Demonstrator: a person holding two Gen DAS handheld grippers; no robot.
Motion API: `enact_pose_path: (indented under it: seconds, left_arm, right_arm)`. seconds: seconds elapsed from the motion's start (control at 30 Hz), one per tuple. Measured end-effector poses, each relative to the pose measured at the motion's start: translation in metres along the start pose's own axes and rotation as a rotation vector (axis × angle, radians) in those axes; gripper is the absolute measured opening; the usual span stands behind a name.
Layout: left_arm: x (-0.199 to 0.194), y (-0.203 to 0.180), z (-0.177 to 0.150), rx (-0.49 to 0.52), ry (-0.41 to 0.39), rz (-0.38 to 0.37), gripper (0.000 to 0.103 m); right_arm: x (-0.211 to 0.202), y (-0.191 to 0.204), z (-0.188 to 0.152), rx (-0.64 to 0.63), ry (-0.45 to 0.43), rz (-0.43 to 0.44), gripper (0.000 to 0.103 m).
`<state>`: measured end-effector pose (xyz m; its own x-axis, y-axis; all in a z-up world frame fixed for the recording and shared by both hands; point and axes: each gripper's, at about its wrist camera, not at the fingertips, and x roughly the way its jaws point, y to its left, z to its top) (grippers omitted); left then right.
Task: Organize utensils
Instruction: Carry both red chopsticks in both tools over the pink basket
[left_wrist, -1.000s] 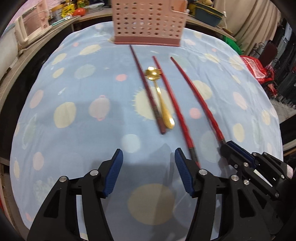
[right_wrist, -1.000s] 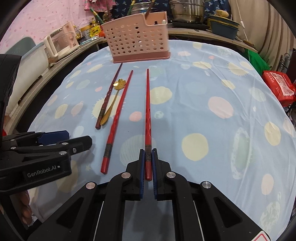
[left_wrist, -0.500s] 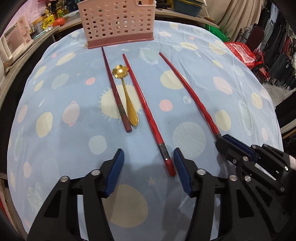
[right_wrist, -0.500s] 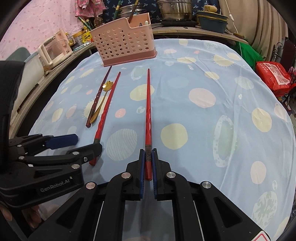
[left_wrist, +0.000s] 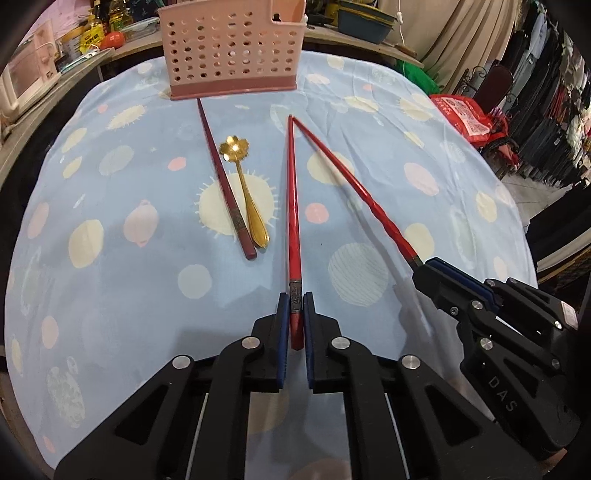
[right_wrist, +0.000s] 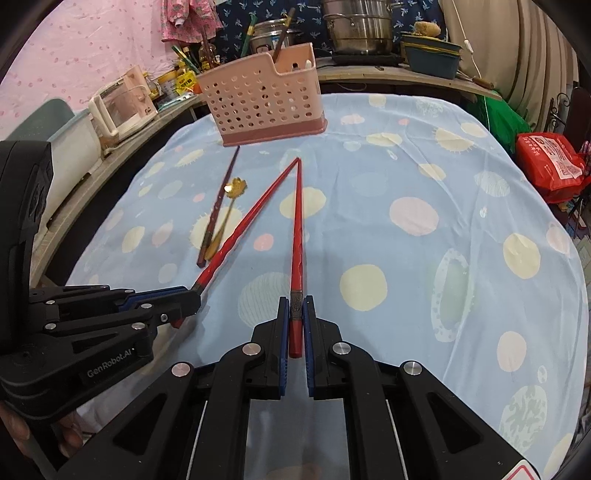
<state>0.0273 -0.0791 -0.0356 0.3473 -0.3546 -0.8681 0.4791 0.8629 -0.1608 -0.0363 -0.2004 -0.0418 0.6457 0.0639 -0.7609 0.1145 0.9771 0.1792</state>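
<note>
Left wrist view: each tool clamps a red chopstick, tips converging toward the basket.

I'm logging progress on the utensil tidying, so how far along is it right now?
Early stage. Nothing from the table looks filed yet; the pink basket holds only a few items at its far end. In hand: the left hand-held gripper is shut on one red chopstick, the right hand-held gripper on the other red chopstick, tips meeting. Left: the dark chopstick and gold spoon lie on the cloth.
</note>
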Motion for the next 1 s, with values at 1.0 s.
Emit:
enact_pose_path:
  seconds: [1.0]
  left_arm:
    - [-0.139,0.043,0.165,-0.05,-0.384,0.142,0.007]
  right_arm:
    - [-0.083,0.034,0.188,-0.017,-0.368,0.131,0.007]
